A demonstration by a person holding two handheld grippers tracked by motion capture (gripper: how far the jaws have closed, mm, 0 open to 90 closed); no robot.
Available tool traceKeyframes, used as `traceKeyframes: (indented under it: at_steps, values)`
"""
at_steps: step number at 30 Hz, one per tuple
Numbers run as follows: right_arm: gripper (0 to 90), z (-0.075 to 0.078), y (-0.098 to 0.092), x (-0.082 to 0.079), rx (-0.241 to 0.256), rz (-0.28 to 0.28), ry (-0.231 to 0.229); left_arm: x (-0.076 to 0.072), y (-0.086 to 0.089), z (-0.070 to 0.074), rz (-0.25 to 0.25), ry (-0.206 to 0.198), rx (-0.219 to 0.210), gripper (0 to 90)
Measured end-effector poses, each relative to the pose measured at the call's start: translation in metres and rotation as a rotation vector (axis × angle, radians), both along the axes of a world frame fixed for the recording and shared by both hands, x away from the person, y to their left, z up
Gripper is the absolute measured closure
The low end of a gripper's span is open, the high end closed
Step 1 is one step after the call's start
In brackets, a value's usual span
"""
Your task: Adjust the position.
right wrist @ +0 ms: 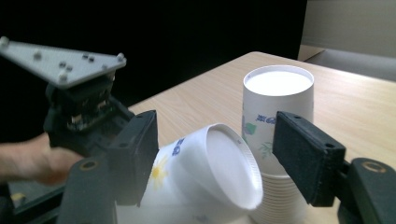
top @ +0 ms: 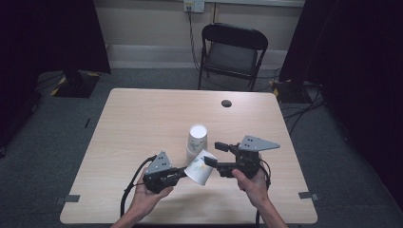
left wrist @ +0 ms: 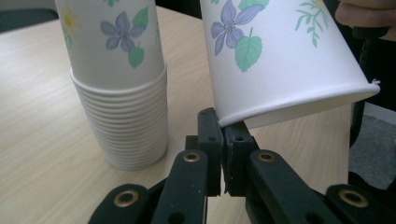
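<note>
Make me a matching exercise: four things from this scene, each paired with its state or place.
Things:
1. loose cup
2. cup stack
3. right gripper
4. chair

States:
A. open, jaws either side of the loose cup's base
B. tilted, rim pinched by the left gripper
C. behind the table's far edge
D. upside down on the table

Pairs: 1-B, 2-D, 3-A, 4-C

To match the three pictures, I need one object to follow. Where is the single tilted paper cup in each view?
High view: the tilted cup lies low of centre, between the two claws.
Left gripper view: upper right, its rim pinched by the shut left claw.
Right gripper view: bottom centre, base toward the camera, between the open jaws of the right claw.
Shared landmark: the upside-down cup stack beside it.
</note>
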State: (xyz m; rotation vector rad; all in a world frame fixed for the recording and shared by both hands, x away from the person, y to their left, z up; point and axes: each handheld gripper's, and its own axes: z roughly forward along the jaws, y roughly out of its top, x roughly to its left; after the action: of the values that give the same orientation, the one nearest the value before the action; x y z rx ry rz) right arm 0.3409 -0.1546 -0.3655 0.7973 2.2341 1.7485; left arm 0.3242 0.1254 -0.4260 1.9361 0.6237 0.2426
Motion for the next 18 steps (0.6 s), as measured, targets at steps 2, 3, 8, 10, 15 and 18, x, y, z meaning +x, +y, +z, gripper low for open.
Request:
traceKeyframes:
  at_steps: [2,3,8,10,15,18]
  values:
    - [35.5,0.0,0.0,-0.003,-0.038,0.02,-0.024,0.002,0.001,-0.001,-0.002,0.018,0.018,88.1]
    - [36.6,0.0,0.001,-0.004,-0.059,0.037,-0.038,0.002,0.001,-0.002,0.0,0.021,0.022,88.1]
    - [38.7,-0.003,0.002,-0.009,-0.15,0.084,-0.1,0.006,0.001,-0.004,-0.007,0.065,0.06,88.1]
    - [38.7,-0.004,0.003,-0.01,-0.177,0.1,-0.118,0.007,0.0,-0.005,-0.011,0.078,0.069,88.1]
    - [34.5,-0.008,0.009,-0.011,-0.213,0.19,-0.106,0.007,-0.004,-0.008,-0.022,0.102,0.121,88.0]
    - [32.9,-0.01,0.015,-0.012,-0.251,0.23,-0.118,0.008,-0.005,-0.009,-0.031,0.11,0.13,88.1]
